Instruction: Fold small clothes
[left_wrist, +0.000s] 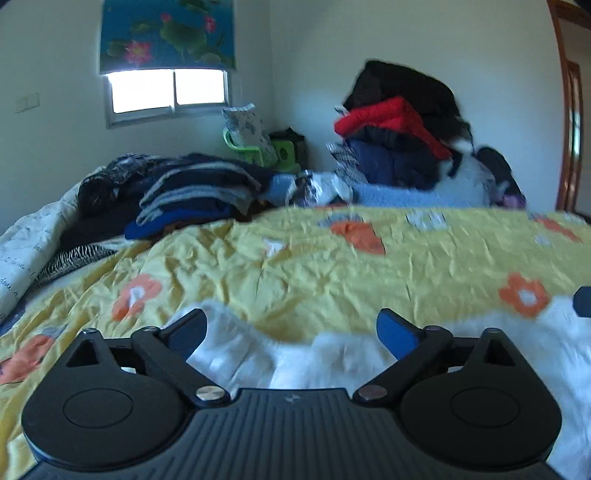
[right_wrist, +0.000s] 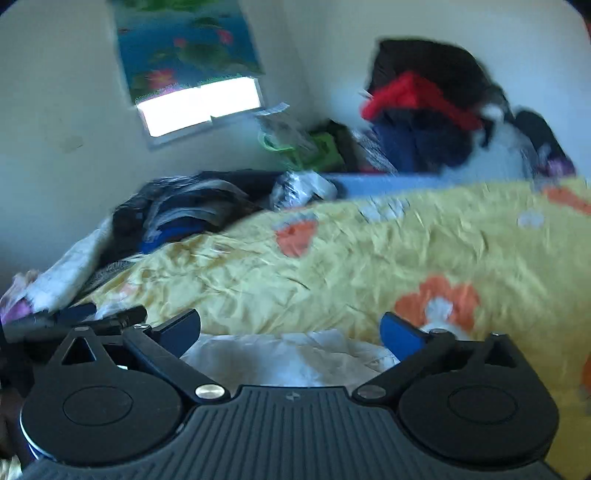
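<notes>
White garment (left_wrist: 332, 354) lies unfolded just ahead of our left tool (left_wrist: 291, 330) and right tool (right_wrist: 290, 332), both spread; we judge folding not begun.

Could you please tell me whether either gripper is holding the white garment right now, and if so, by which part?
Nothing is held. The left gripper and right gripper both stand open above the white garment, with no cloth pinched between their fingers.
</notes>
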